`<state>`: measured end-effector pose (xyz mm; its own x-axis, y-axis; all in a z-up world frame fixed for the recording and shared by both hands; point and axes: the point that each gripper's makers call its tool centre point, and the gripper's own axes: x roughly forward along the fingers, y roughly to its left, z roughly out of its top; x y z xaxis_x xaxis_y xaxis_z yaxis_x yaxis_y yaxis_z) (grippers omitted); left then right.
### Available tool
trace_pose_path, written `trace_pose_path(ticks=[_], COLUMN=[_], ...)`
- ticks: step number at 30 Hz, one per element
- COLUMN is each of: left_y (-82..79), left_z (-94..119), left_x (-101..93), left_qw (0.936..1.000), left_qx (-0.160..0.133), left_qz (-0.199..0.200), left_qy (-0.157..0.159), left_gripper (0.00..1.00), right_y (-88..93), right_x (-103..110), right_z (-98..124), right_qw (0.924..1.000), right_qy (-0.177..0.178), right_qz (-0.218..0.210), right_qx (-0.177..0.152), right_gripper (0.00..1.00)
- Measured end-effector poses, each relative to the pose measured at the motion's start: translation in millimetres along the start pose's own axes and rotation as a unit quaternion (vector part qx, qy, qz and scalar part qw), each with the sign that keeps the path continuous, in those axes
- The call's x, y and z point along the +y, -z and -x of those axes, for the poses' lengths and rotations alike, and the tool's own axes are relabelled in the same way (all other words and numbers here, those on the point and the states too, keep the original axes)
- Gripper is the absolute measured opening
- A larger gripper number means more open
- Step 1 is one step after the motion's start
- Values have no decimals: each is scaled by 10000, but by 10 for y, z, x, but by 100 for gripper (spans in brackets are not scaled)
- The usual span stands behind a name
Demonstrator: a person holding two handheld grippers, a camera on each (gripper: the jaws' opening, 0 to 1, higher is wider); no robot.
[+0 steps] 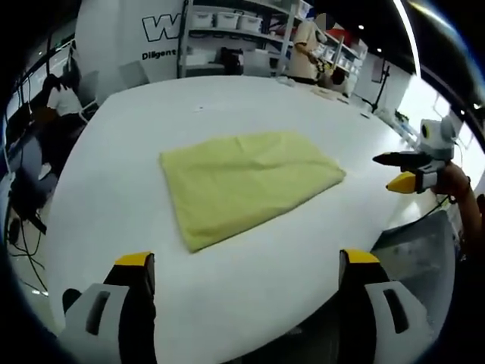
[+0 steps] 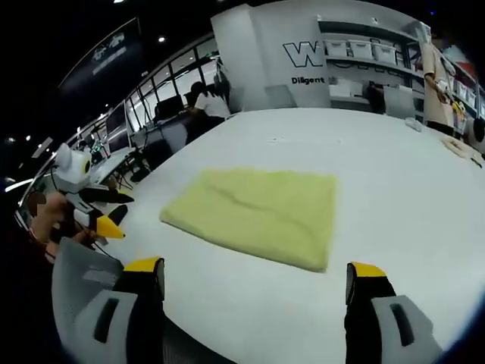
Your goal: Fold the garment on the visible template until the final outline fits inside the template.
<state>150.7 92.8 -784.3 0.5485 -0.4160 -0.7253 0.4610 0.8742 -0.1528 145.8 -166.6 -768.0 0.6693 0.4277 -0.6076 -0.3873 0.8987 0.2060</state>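
left gripper (image 1: 246, 265): you are holding it low at the near edge of the white table (image 1: 364, 136), its jaws spread wide, holding nothing.
garment (image 1: 246, 182): the yellow cloth is lying flat in the middle of the table, already folded into a neat rectangle, ahead of both grippers.
right gripper (image 2: 254, 277): you are holding it back too, jaws spread wide and empty.
task so far: the folding is looking nearly done or done. no template outline is showing, so you cannot tell if it fits.
around: shelves (image 1: 227, 30) and people are standing far behind. nothing is blocking the cloth.
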Motion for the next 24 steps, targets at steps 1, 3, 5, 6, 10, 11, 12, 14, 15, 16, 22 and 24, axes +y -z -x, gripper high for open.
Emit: trace_pose_path(ticks=[1, 3, 5, 6, 10, 11, 12, 14, 15, 16, 22, 24], left_y=[-2, 4, 8, 6, 0, 0, 3, -3, -5, -5, -2, -6], left_z=[-2, -2, -5, -4, 2, 4, 6, 25, 29, 29, 31, 36], left_x=[6, 11, 19, 22, 29, 30, 34, 51, 53, 54, 35, 32], left_qw=[10000, 10000, 10000, 10000, 10000, 10000, 10000, 9999, 9999, 9999, 9999, 9999], left_qx=[-17, -5, -4, -13, -33, -34, -26, -60, -77, -85, -103, -110], left_qz=[-2, 3, 32, 39, 42, 41, 45, 50, 57, 64, 73, 53], left_qy=[-16, -24, -31, -39, -53, -55, -63, -109, -117, -115, -86, -75], left_gripper=[97, 97, 97, 97, 97, 97, 97, 97, 97, 96, 97, 97], right_y=[-6, -10, -22, -31, -32, -31, -23, -32, -35, -38, -49, -57], right_x=[6, 4, 1, -2, -9, -12, -9, -5, -4, -5, -12, -15], right_z=[7, 16, 32, 48, 61, 64, 69, 79, 82, 83, 98, 103], right_qw=[10000, 10000, 10000, 10000, 10000, 10000, 10000, 9999, 9999, 9999, 9999, 9998], right_qy=[-3, 4, 19, 22, 36, 40, 44, 60, 61, 63, 96, 114], right_qz=[13, 24, 59, 63, 56, 55, 61, 61, 59, 55, 74, 86], right_qx=[-6, 1, -10, -31, -59, -63, -48, -74, -80, -87, -79, -98], right_gripper=[99, 99, 99, 99, 99, 99, 99, 99, 99, 99, 99, 99])
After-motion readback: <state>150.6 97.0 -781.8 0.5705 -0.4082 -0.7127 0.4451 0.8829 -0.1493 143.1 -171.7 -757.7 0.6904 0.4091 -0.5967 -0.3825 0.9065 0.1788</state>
